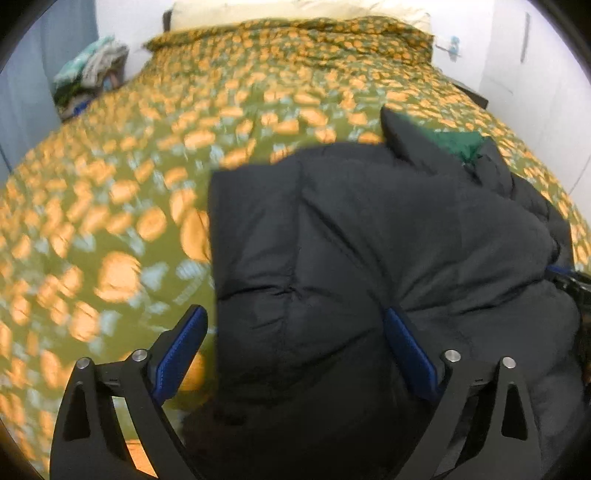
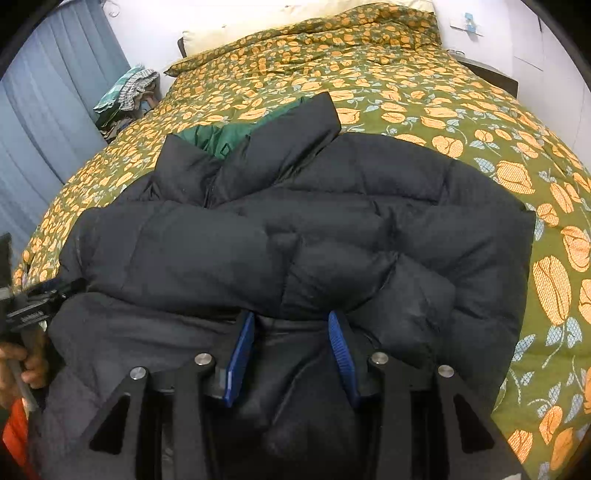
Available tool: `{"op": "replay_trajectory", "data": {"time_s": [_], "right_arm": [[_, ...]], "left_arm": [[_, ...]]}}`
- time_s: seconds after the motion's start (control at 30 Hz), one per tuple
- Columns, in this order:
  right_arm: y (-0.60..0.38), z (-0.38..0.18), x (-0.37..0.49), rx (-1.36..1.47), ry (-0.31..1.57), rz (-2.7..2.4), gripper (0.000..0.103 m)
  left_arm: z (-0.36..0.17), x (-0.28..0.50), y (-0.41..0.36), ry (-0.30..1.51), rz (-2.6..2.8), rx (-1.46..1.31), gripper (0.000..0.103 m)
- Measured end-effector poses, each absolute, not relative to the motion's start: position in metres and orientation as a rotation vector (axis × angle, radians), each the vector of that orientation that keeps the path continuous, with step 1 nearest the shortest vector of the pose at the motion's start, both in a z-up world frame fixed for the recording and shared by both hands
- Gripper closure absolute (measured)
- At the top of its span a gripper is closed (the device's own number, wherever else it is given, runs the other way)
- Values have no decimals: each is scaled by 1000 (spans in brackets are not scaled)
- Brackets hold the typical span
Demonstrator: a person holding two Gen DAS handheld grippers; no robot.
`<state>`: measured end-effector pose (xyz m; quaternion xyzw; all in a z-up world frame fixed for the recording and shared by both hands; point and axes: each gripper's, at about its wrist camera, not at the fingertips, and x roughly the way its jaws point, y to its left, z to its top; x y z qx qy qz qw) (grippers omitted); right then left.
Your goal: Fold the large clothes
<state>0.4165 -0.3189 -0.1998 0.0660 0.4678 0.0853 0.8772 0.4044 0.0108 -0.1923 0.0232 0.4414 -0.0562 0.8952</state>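
Observation:
A black puffer jacket [image 1: 369,229] with a green lining [image 1: 458,144] lies folded over on the bed. My left gripper [image 1: 295,317] is open wide, its blue pads straddling the jacket's left edge just above it. The left wrist view is blurred. In the right wrist view the jacket [image 2: 295,229] fills the middle, collar and green lining [image 2: 214,138] at the far end. My right gripper [image 2: 291,321] is open, its blue pads on either side of a fold at the jacket's near edge. The left gripper's body shows at that view's left edge [image 2: 33,310].
The bed carries a green cover with orange flowers [image 2: 443,110]. A cream pillow [image 2: 258,26] lies at the head. A pile of clothes [image 2: 125,92] sits at the bed's far left beside blue curtains [image 2: 44,110]. White walls stand at the right.

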Motion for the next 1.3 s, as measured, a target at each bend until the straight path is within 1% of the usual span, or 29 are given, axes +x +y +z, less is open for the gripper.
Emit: {"op": "replay_trajectory", "data": {"time_s": [0.1,0.17,0.23,0.3,0.37,0.43,0.53,0.67,0.77,0.9,0.97,1.03,1.1,1.17,1.3], "right_arm": [[-322,-205,415,153,967,185,61],[-322,-207,414,155,958,183,61],[-324,-209,415,156,952,180,61],[-324,-209,416,154,952,180,61],[-325,-209,416,157,950,183,61],[-325,-210,415,157,945,185,61],[-325,-211,415,157,934,189,61],[-326,-214,413,164,919,186,61],[-324,-213,412,141,920,174,61],[-320,-212,412,117,918,162,61],[-319,-212,412,110,915,158,61],[-319,-212,411,107,912,155,61],[-318,-212,411,105,911,154,61],[-317,-212,410,99,912,151,61],[-315,-212,411,80,915,140,61]], "left_arm": [[-166,409,6,857,-139,21,6],[-160,428,-1,854,-133,-5,5],[-168,449,-5,871,-101,-15,5],[-187,471,-4,914,-66,-31,5],[-212,486,0,967,-47,-68,1],[-224,489,2,967,-37,-90,0],[-232,488,-2,945,-24,-61,0],[-229,485,-2,940,-19,-56,0],[-213,471,-1,944,-33,-37,2],[-188,425,11,909,-116,-39,1],[-191,409,14,910,-126,-19,1],[-209,401,15,944,-120,12,0],[-228,399,22,957,-137,-48,0],[-234,403,28,964,-150,-103,0],[-222,397,26,964,-103,-85,0]]}}
